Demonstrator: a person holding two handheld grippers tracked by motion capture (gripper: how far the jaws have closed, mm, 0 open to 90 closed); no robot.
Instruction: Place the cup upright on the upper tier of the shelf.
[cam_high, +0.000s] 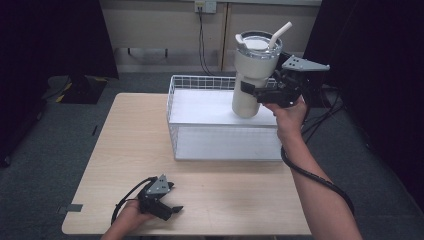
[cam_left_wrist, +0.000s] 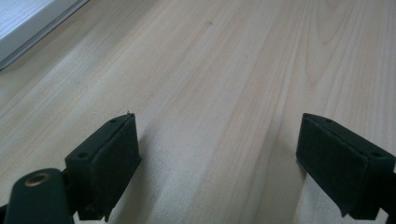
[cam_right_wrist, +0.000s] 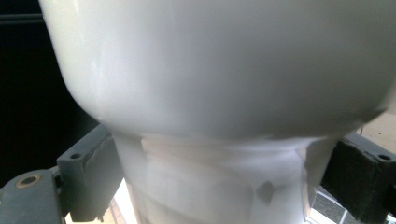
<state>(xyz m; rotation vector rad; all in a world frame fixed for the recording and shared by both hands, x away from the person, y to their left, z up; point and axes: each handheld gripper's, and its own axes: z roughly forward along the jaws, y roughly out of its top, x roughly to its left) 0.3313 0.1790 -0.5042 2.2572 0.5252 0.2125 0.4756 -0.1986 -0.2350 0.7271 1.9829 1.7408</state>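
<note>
A cream tumbler (cam_high: 251, 75) with a clear lid and a bent straw hangs tilted above the far right part of a white wire basket (cam_high: 172, 107). My right gripper (cam_high: 265, 90) is shut on the tumbler's narrower lower body; in the right gripper view the tumbler (cam_right_wrist: 215, 93) sits between both pads (cam_right_wrist: 91, 172). My left gripper (cam_high: 167, 202) rests low on the wooden table near its front edge, open, with bare wood between its pads (cam_left_wrist: 112, 158) in the left gripper view.
The basket has a white floor and stands on the light wood table (cam_high: 135, 145), whose left half is bare. Its white edge (cam_left_wrist: 28, 28) lies at the top left in the left gripper view. Grey carpet and dark curtains surround the table.
</note>
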